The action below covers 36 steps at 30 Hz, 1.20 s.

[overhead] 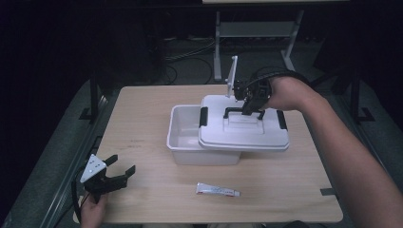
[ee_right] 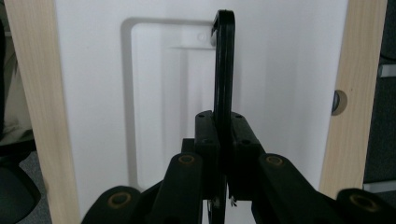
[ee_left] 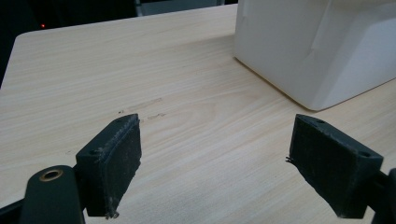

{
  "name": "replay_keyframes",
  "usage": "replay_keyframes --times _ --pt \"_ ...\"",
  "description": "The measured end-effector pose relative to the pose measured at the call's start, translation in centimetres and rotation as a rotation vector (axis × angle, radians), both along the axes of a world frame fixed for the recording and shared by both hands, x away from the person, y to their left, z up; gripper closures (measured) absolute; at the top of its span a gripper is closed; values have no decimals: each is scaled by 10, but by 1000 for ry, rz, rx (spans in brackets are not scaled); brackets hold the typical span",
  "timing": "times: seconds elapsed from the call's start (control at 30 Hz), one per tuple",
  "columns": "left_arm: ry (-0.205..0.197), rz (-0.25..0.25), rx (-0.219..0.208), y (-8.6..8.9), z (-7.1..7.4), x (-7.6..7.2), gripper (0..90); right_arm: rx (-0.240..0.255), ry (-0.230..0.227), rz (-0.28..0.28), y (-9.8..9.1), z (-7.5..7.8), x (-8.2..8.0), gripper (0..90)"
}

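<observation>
- My right gripper (overhead: 248, 108) has its fingers (ee_right: 208, 140) fully closed on the black handle (ee_right: 223, 70) of the white lid (overhead: 244, 129); the handle bar runs up between the pads, standing on edge.
- The lid sits directly below these fingers, offset across the white box (overhead: 187, 137), so the part of the box away from the fingers is uncovered.
- My left gripper (overhead: 116, 172) rests low on the surface (overhead: 152, 190), fingers (ee_left: 112, 163) spread wide with nothing between them. The box wall stands ahead of them and to one side, well apart.
- A small tube (overhead: 217, 190) lies on the surface between the two grippers, nearer the box front.
- Risk: the handle is thin and hinged, so I judge the lid may swing or tilt under the fingers if I lift quickly.
- Risk: a lid edge or black latch (overhead: 204, 116) may catch the box rim and drag the unsecured box, since my left fingers are not bracing it.
- Risk: a tilted lid may slip off the pads and drop onto the box.
</observation>
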<state>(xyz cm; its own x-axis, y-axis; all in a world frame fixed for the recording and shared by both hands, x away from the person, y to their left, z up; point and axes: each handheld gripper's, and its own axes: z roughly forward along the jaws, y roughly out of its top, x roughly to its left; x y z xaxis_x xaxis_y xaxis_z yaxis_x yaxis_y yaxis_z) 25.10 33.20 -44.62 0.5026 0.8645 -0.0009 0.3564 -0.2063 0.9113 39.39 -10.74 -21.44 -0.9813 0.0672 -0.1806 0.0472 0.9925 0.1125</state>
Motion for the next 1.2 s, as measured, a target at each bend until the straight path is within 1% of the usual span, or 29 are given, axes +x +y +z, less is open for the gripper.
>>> replay_keyframes --times 0.3,0.5,0.83,1.2 --pt "2 -1 10 -1 0 0 163 6 -10 -20 -24 3 -8 841" --pt "1 -2 13 -2 0 0 163 6 -4 -53 -44 3 -16 841" --pt "5 -3 18 -2 -1 -1 163 12 -5 -94 -75 0 -28 841" --pt "3 -1 21 -1 -1 -1 163 22 -3 -140 -103 -4 -39 841"
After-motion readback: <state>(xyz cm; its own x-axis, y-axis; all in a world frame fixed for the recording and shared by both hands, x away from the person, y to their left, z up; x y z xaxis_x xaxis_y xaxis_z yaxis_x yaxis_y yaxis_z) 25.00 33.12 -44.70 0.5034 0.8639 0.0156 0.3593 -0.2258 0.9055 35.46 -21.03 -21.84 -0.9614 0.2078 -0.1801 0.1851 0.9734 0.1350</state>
